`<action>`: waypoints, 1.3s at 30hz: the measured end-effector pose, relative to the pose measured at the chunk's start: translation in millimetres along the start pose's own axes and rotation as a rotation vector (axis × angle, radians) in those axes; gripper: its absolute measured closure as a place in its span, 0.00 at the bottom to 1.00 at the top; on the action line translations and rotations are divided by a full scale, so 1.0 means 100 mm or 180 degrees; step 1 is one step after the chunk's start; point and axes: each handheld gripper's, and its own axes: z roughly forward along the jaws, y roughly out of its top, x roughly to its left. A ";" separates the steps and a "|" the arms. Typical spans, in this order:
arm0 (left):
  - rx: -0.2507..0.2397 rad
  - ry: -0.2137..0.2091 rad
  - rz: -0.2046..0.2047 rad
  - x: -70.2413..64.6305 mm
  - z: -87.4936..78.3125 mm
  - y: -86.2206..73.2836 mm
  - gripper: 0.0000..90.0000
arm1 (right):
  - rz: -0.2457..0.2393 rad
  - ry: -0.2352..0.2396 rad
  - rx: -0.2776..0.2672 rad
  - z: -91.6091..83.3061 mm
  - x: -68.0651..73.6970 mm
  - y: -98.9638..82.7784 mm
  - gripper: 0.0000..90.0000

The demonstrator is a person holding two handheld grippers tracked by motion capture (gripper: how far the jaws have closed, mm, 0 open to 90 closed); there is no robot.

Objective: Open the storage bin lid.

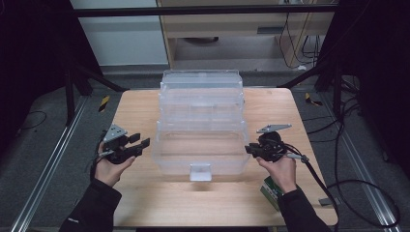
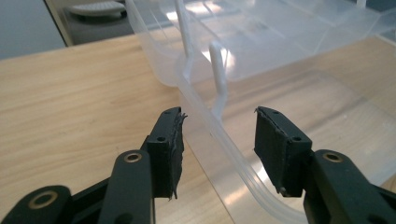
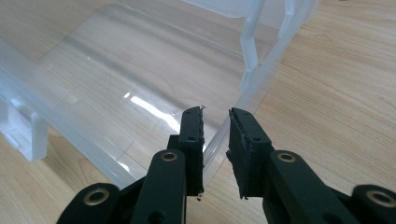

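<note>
Clear plastic box [image 1: 200, 128] is set mid-table [image 1: 140, 104]. Its near left rim is straddled by the left gripper [image 2: 218, 135], jaws apart. Its right rim is pinched by the right gripper [image 3: 215, 135].

Glossy clear plastic box [image 1: 200, 125], matt wood table [image 1: 145, 198]

The person's left hand [image 1: 109, 166] held the left gripper [image 1: 140, 144] low at the left, jaws pointing inward and standing apart, gripping nothing. The right hand [image 1: 280, 169] held the right gripper [image 1: 247, 149] opposite, its jaws pointing back toward the left one, drawn much closer together. Both dark-sleeved forearms reached in from below.
</note>
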 end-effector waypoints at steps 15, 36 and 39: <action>0.0330 -0.0164 0.0080 -0.11 0.18 -0.13 0.66 | -0.0008 -0.0036 -0.0003 0.00 0.02 0.00 0.84; 0.0303 -0.0135 0.0137 -0.14 0.14 -0.14 0.63 | 0.0005 -0.0027 0.0010 -0.01 0.07 -0.01 0.84; 0.0243 -0.0131 0.0123 -0.13 0.09 -0.11 0.61 | 0.0014 -0.0033 0.0002 0.00 0.06 -0.01 0.83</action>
